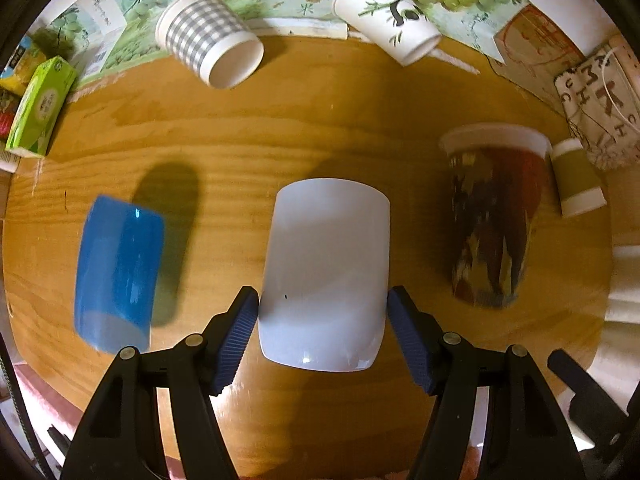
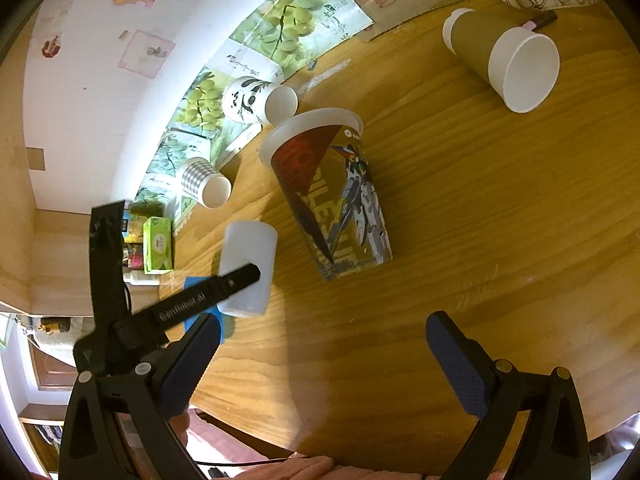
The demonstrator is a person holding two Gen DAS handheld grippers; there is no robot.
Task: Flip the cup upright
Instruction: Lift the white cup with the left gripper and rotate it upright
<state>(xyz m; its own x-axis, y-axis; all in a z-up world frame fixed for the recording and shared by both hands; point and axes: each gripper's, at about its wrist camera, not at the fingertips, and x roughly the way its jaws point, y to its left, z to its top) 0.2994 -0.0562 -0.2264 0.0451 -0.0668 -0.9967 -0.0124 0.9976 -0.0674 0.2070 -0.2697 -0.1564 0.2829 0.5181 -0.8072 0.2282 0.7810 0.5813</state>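
The plain white smooth-walled cup (image 1: 326,276) stands mouth-down on the round wooden table (image 1: 320,120), between the blue plastic cup (image 1: 118,268) and the tall printed paper cup with a white rim (image 1: 494,216), both likewise inverted; its glossy, hard-looking wall suggests ceramic or stiff plastic, so probably rigid, fairly slippery and liable to chip if dropped. The left gripper (image 1: 322,312) straddles its lower wall, the ribbed blue pads (image 1: 240,336) just beside or barely touching each side; whether they press yet is hard to tell. A grip mid-wall, squarely across the widest part, looks safest for turning it over. The right gripper (image 2: 322,360) hangs wide apart over bare wood, holding nothing. The white cup's mouth and inside are hidden against the table; in the right wrist view the left gripper's black finger crosses it.
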